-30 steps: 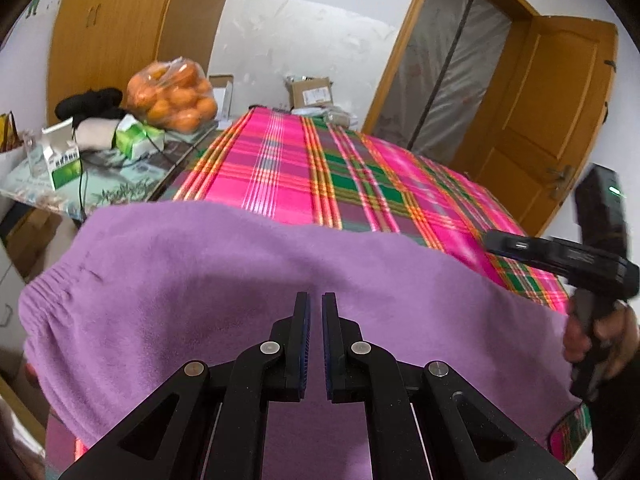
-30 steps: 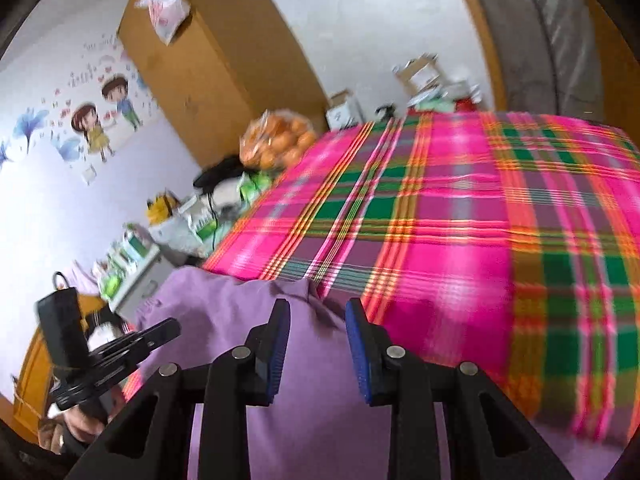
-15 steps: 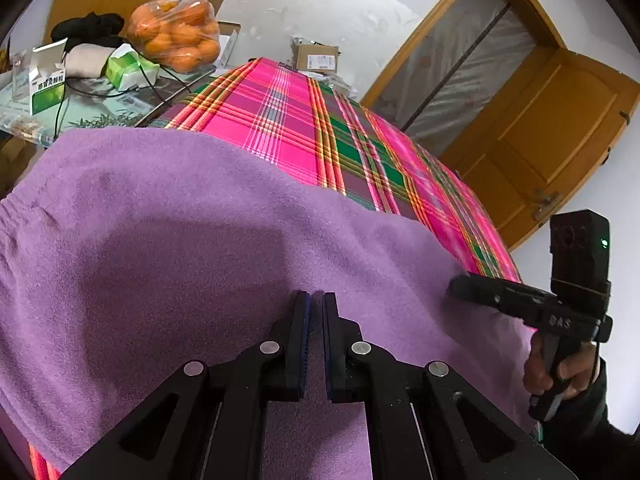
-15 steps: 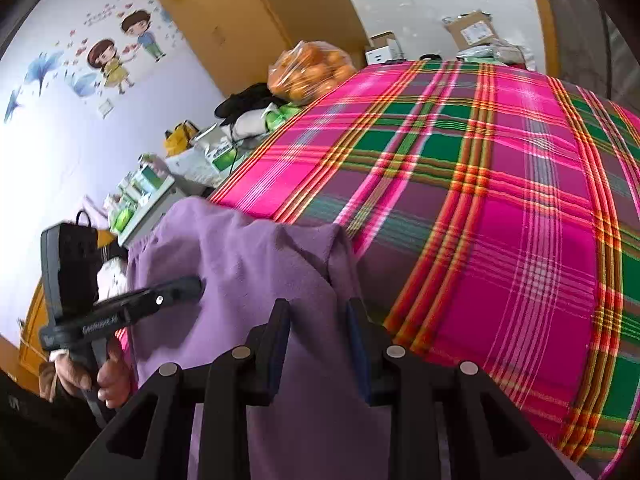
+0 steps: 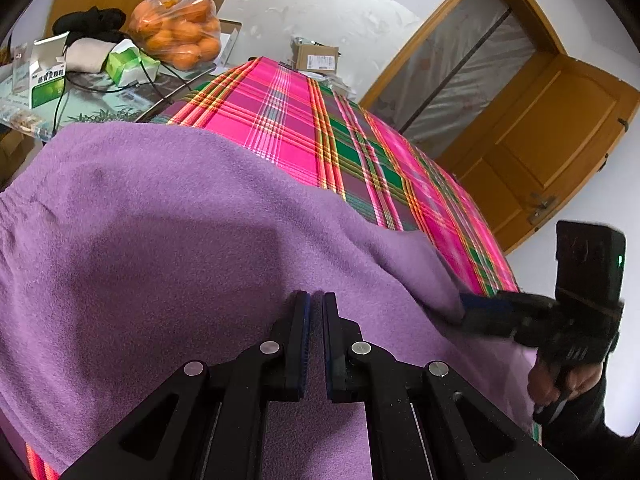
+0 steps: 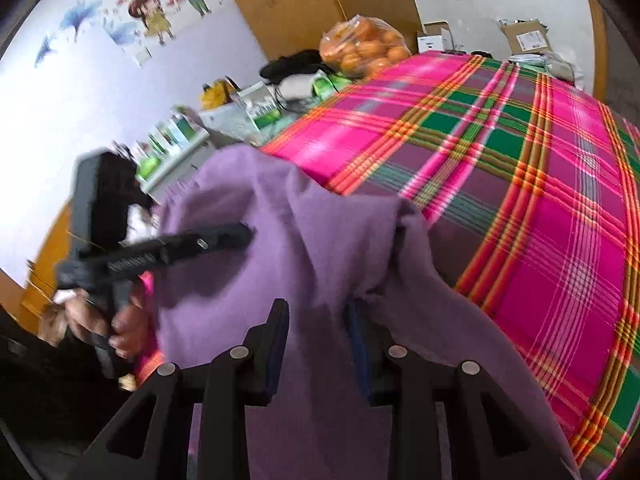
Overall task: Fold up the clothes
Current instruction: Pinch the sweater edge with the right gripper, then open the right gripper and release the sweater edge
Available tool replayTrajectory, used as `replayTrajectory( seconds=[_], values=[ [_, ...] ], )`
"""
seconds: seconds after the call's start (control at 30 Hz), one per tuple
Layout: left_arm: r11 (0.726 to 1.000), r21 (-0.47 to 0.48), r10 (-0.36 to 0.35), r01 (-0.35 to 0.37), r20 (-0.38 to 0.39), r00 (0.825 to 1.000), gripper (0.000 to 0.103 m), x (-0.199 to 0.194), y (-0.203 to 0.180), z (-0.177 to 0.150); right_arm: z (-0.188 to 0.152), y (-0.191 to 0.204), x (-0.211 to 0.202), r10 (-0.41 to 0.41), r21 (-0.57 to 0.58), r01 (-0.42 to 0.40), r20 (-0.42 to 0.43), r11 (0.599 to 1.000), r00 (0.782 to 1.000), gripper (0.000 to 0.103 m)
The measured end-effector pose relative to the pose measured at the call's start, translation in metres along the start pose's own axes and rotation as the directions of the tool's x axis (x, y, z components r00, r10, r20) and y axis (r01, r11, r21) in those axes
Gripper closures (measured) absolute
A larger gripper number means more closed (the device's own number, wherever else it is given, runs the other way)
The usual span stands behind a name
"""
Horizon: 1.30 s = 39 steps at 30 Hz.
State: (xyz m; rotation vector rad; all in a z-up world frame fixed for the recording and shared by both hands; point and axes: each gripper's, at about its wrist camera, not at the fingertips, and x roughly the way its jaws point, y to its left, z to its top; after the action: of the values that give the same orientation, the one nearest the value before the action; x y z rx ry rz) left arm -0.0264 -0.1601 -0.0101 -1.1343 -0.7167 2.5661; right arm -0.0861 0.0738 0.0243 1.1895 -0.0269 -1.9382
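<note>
I have the purple fleece garment (image 5: 168, 248) spread over the near end of the bed, on the pink plaid bedspread (image 5: 304, 120), its gathered edge out at nine o'clock in my left view. My left tongs (image 5: 314, 316) are drawn narrow, only a slit between the pads, and I cannot tell whether any fleece is caught in that slit. My right tongs (image 6: 316, 320) stand about half open with a raised ridge of the fabric bunched between them, touching the right pad — not visibly pinched.

My worries: if the right tongs close on that bunched ridge they may take several layers at once, and the fold would come out lumpy or skewed. If the left side is not truly gripping, one edge could stay behind while the other travels. The right view is blurred — fast motion could drag the garment off the bed edge at six o'clock.
</note>
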Motion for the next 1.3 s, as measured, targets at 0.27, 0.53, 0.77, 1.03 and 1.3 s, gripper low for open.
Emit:
replayTrajectory(
  seconds=[0.27,0.53,0.77,1.03,1.3],
  values=[
    [1.0,-0.008,-0.01,0.01,0.002,1.0,0.097,-0.001,0.002,0.0,0.01,-0.056,0.006,0.126,0.31,-0.135,0.047,0.941,0.991,0.078],
    [1.0,-0.011,-0.014,0.014,0.002,1.0,0.097,-0.002,0.002,-0.001,0.022,-0.075,0.016,0.109,0.385,-0.118,0.047,0.915,0.993,0.101],
    [1.0,-0.009,-0.011,0.011,0.001,1.0,0.097,-0.003,0.0,-0.001,0.035,-0.074,0.008,0.01,0.349,-0.036,0.076,0.936,0.997,0.101],
    [0.998,0.041,0.049,-0.05,0.038,0.998,0.097,-0.015,-0.004,-0.003,0.039,-0.079,-0.004,-0.138,0.352,0.095,0.099,0.931,0.985,0.1],
    [0.966,-0.013,0.258,-0.259,0.15,0.954,0.097,-0.059,0.037,-0.001,0.006,-0.037,-0.032,-0.049,0.255,0.013,0.135,0.967,0.99,0.1]
  ],
)
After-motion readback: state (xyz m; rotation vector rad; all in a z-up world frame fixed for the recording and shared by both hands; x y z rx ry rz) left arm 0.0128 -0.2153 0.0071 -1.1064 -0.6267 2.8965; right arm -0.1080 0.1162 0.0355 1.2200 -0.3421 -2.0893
